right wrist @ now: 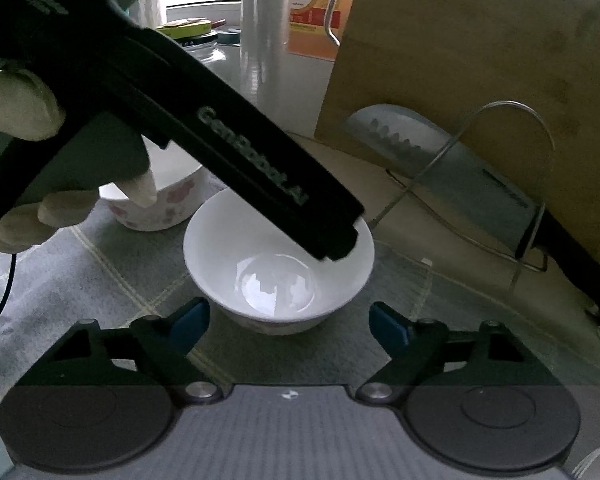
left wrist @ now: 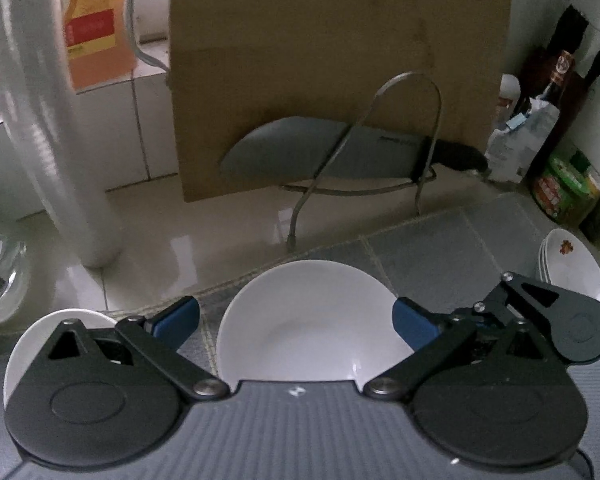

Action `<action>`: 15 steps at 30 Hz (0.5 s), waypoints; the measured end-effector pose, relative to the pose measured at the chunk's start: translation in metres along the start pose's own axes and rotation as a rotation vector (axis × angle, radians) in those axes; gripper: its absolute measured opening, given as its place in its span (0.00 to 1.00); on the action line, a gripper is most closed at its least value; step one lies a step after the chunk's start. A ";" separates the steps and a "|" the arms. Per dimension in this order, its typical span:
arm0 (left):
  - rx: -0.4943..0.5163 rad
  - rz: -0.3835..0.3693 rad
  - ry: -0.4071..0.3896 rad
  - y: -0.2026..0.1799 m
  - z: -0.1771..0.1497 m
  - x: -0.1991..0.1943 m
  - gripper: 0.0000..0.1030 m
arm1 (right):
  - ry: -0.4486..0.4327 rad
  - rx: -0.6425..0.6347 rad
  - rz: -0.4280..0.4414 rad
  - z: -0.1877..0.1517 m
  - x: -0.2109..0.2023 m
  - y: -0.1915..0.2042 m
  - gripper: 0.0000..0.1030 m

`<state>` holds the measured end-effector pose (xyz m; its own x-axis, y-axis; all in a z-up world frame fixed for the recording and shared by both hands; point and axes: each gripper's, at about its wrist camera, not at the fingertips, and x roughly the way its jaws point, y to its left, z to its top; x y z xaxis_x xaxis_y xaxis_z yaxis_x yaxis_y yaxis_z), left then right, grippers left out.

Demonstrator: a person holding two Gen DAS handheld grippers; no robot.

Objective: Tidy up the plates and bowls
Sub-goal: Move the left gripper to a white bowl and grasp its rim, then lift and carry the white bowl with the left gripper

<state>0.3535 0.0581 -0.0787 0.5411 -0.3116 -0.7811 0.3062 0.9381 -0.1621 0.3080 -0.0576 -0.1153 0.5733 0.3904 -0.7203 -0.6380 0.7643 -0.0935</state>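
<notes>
Bowl [right wrist: 278, 268] round, glossy white ceramic; mat [right wrist: 100, 280] woven, checked.

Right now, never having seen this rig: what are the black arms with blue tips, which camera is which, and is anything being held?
No robot here: a person holds a hand-held gripper in each hand, each with a fisheye camera looking along its two blue-padded fingers. In the left wrist view the left hand-held gripper stands open with a white bowl just beyond its tips, not squeezed. The right wrist view shows the right hand-held gripper open too, short of that bowl, while the left tool's black body reaches over the rim, gripped by a gloved hand. The bowl sits on a grey checked mat, near a flowered bowl. Behind: a cleaver in a wire rack and a cutting board. Nothing is held.
</notes>
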 end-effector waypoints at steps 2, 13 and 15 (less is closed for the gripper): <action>0.001 -0.004 0.007 0.000 0.000 0.002 0.97 | -0.003 -0.002 0.007 0.001 0.002 0.000 0.82; -0.014 -0.051 0.041 0.000 0.001 0.011 0.90 | -0.014 0.006 0.032 0.000 0.005 -0.001 0.80; -0.012 -0.051 0.042 0.000 0.001 0.011 0.90 | -0.016 0.005 0.038 0.001 0.005 -0.001 0.78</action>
<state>0.3602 0.0549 -0.0868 0.4915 -0.3527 -0.7963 0.3229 0.9230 -0.2095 0.3119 -0.0561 -0.1186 0.5571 0.4269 -0.7123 -0.6566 0.7516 -0.0631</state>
